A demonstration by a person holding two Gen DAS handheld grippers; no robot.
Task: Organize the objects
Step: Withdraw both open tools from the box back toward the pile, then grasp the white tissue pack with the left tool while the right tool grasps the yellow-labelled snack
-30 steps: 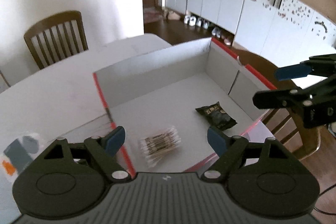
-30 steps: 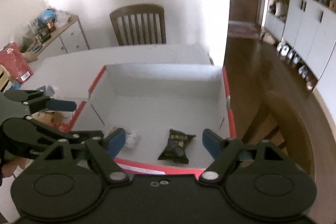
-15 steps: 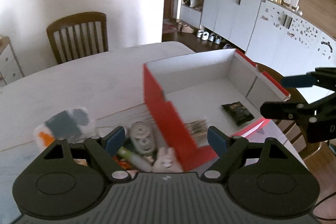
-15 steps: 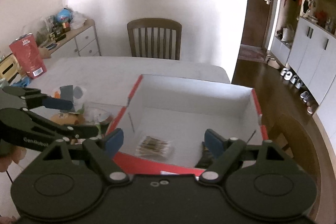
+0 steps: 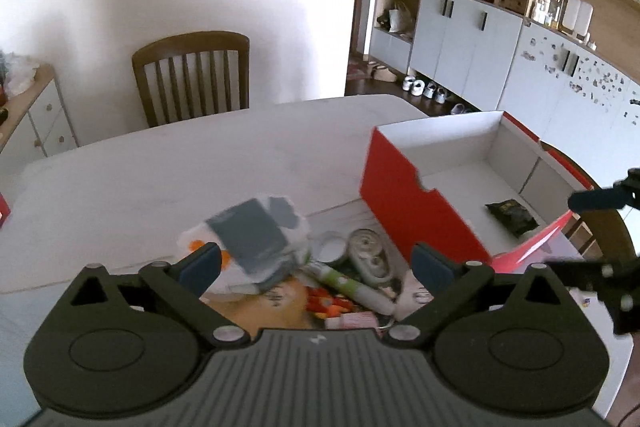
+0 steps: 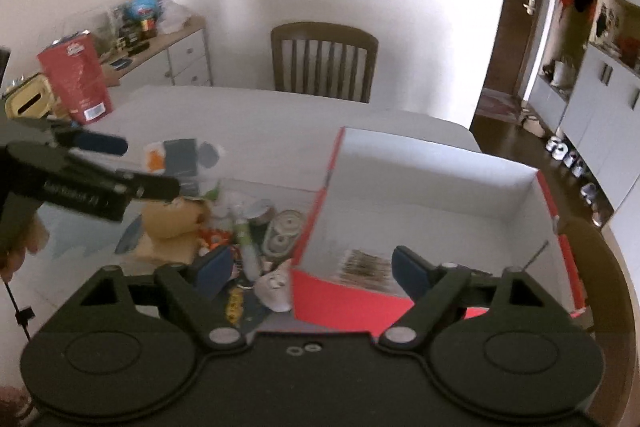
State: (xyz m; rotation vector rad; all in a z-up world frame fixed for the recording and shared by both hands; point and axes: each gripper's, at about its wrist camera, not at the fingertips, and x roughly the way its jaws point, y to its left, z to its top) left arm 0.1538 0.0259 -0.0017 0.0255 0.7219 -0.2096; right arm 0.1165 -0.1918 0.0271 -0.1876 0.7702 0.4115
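2 hand-held grippers hung over the white bench (image 5: pixel 160 179), both released with nothing between the pads. Left hand-held gripper (image 5: pixel 316 265) had just been spreading its jaws wider above the heap of loose items (image 5: pixel 344 283) beside the red box (image 5: pixel 412 203); right hand-held gripper (image 6: pixel 308 269) had been easing open too, straddling the box's near corner. Inside the box lay 1 dark snack packet (image 5: pixel 512 215) and 1 bundle of cotton swabs (image 6: pixel 364 265). Just left of the box, 1 white pouch (image 5: pixel 256 239) topped the heap.
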